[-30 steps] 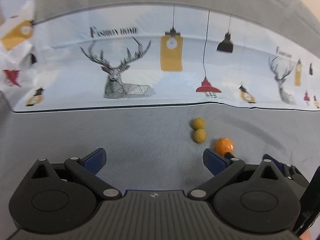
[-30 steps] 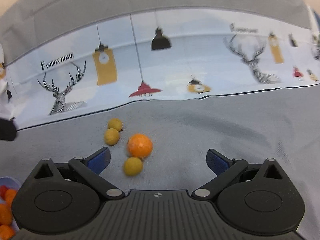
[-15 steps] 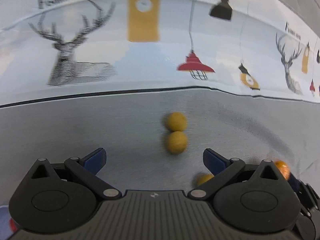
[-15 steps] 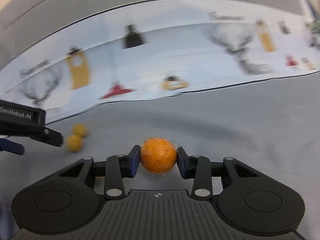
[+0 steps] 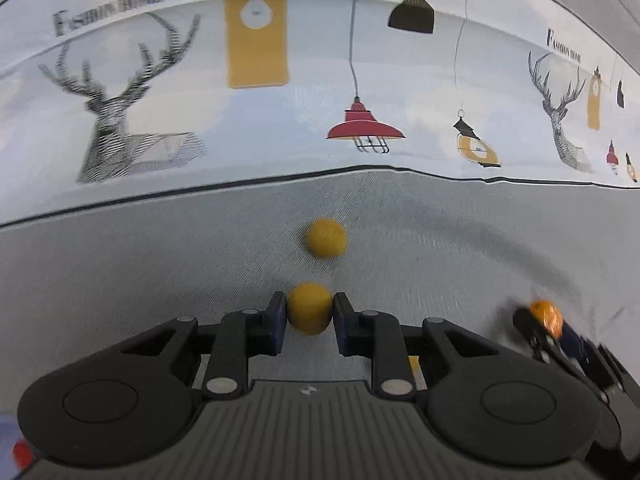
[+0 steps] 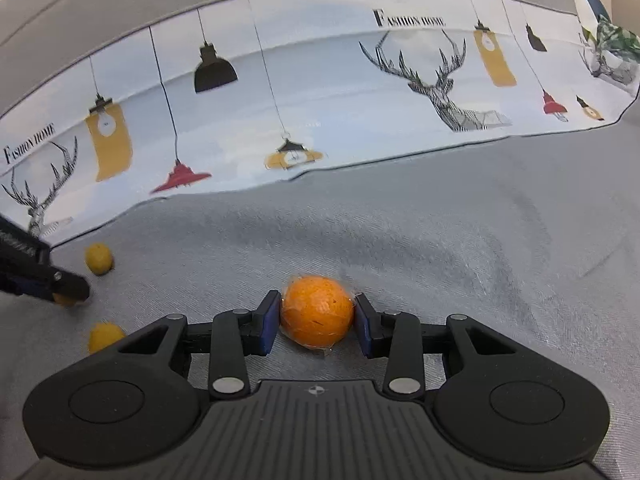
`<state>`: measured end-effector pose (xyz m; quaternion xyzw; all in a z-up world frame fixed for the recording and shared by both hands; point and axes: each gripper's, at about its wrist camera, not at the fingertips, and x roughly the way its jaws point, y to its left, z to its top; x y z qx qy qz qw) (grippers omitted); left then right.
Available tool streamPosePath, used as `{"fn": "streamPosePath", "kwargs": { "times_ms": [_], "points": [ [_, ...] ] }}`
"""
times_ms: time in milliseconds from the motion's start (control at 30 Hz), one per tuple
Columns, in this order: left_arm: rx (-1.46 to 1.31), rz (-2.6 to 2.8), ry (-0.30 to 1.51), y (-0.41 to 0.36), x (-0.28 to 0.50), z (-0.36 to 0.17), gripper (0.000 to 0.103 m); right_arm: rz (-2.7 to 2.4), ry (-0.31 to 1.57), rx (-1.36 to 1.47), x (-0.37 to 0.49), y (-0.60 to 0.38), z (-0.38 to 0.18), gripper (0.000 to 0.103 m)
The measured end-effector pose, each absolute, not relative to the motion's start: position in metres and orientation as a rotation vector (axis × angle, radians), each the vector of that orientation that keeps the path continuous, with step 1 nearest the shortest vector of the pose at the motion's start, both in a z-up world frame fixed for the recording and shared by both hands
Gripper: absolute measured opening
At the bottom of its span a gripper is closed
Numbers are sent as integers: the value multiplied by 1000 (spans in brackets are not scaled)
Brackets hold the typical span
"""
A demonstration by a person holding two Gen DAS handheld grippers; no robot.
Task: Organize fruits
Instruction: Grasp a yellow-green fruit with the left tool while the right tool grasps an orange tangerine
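Observation:
My left gripper is shut on a small yellow fruit low over the grey cloth. A second yellow fruit lies just beyond it. My right gripper is shut on a plastic-wrapped orange. The orange also shows at the right of the left wrist view. In the right wrist view the left gripper enters at the far left, with one yellow fruit behind it and another nearer to me.
A grey cloth covers the surface. Behind it lies a white printed cloth with deer and lamp drawings. A red thing shows at the bottom left corner of the left wrist view.
My left gripper moved forward and shut on the nearer yellow fruit. My right gripper shut on the orange and has shifted right with it.

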<state>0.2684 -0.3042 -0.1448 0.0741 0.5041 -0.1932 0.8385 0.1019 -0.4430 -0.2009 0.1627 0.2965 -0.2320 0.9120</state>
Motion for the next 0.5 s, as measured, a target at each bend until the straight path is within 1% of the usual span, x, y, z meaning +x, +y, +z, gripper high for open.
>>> {"fn": "streamPosePath", "kwargs": {
  "times_ms": [100, 233, 367, 500],
  "points": [
    [159, -384, 1061, -284, 242, -125, 27, -489, 584, 318, 97, -437, -194, 40],
    [161, -366, 1065, -245, 193, -97, 27, -468, 578, 389, 84, -421, -173, 40],
    [158, -354, 1080, -203, 144, -72, 27, -371, 586, 420, 45, -382, -144, 40],
    [168, -329, 1059, -161, 96, -46, 27, -251, 587, 391, -6, -327, -109, 40]
  ]
}}
